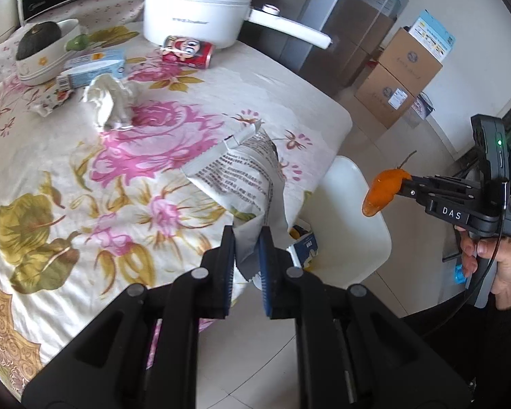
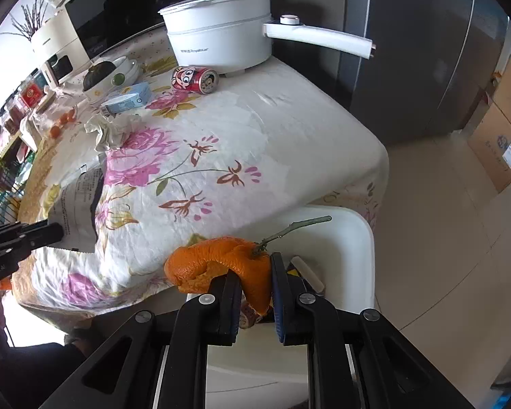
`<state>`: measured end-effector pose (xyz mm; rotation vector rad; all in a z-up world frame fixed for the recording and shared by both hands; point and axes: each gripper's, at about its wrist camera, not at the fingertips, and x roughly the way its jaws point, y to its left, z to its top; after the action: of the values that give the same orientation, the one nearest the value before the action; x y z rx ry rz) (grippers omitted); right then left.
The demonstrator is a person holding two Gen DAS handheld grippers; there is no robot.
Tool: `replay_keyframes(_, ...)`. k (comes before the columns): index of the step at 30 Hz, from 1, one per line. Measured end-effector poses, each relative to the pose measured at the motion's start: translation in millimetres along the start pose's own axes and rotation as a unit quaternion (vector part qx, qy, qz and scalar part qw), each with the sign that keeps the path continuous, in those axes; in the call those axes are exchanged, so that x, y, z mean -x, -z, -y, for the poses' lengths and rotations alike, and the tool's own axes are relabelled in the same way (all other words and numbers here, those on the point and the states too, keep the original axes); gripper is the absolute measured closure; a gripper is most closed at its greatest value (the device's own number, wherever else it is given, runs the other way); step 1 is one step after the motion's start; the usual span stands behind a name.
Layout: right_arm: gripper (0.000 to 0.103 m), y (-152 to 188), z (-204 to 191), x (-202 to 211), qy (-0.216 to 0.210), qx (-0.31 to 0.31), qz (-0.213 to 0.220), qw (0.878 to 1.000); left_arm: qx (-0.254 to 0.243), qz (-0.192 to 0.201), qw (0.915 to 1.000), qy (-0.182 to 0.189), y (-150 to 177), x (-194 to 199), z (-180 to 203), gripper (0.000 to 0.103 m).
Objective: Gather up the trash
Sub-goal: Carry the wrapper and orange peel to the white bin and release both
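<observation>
Peel [image 2: 221, 266] is gripped in right gripper [image 2: 255, 283] jaws, held over white bin [image 2: 357, 238] just below. Wrapper [image 1: 245, 184] is pinched by left gripper [image 1: 247, 238], over worktop [image 1: 153, 136] edge, bin beyond. Right is nearer.

Lower end of the printed wrapper [image 1: 242, 184] hidden between the left tool's [image 1: 248, 255] fingers. Contents of the white bin [image 2: 354, 235] mostly covered by orange peel [image 2: 221, 262] and the right tool [image 2: 255, 293]. Wrapper print too small to read. Far shelf items [image 2: 24, 99] too small to identify.
</observation>
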<state>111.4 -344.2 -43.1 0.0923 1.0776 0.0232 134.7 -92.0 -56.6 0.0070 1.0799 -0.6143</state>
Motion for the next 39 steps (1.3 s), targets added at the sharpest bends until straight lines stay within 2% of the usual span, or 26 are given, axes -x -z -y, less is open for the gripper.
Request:
replay_keyframes(9, 0.087, 26.1, 51.8, 5.8, 0.011, -0.029, -0.011, 0.999, -0.081, -0.022, 0.9963, 0.022, -1.2, -37.2, 67.5, 0.088)
replay_keyframes(18, 0.087, 41.8, 86.6, 9.8, 0.021, -0.059, -0.017, 0.998, -0.114, -0.043, 0.9920, 0.033, 1.3, -67.1, 98.9, 0.088)
replay_keyframes(20, 0.087, 44.1, 89.9, 9.9, 0.022, -0.061, -0.018, 0.998, -0.122, -0.044, 0.9913, 0.023, 2.5, -70.4, 103.3, 0.088)
replay_keyframes(21, 0.087, 44.4, 91.3, 10.0, 0.023, -0.061, -0.018, 0.998, -0.125, -0.044, 0.9911, 0.015, 2.5, -71.4, 104.6, 0.081)
replay_keyframes(22, 0.087, 45.0, 92.5, 10.1, 0.023, -0.062, -0.019, 0.998, -0.124, -0.044, 0.9912, 0.007, 2.1, -72.3, 105.3, 0.067)
replay_keyframes(23, 0.087, 44.9, 93.4, 9.9, 0.024, -0.063, -0.019, 0.998, -0.121, -0.041, 0.9918, 0.001, 1.4, -71.9, 105.4, 0.057)
replay_keyframes(24, 0.087, 44.8, 93.9, 9.5, 0.025, -0.063, -0.020, 0.998, -0.115, -0.034, 0.9927, -0.004, 1.2, -70.1, 104.1, 0.038)
replay_keyframes(25, 0.087, 44.7, 94.1, 9.2, 0.025, -0.063, -0.020, 0.998, -0.110, -0.027, 0.9935, -0.006, 0.7, -68.0, 102.5, 0.031)
replay_keyframes(29, 0.087, 43.5, 91.3, 8.4, 0.024, -0.061, -0.020, 0.998, -0.102, -0.021, 0.9945, -0.013, -2.4, -62.9, 95.5, 0.028)
replay_keyframes(31, 0.087, 42.9, 89.2, 7.6, 0.023, -0.060, -0.020, 0.998, -0.099, -0.019, 0.9948, -0.020, -2.0, -60.2, 92.2, 0.021)
replay_keyframes(39, 0.086, 40.8, 83.3, 3.2, 0.026, -0.054, -0.024, 0.998, -0.095, -0.010, 0.9937, -0.059, 0.8, -50.8, 79.7, 0.011)
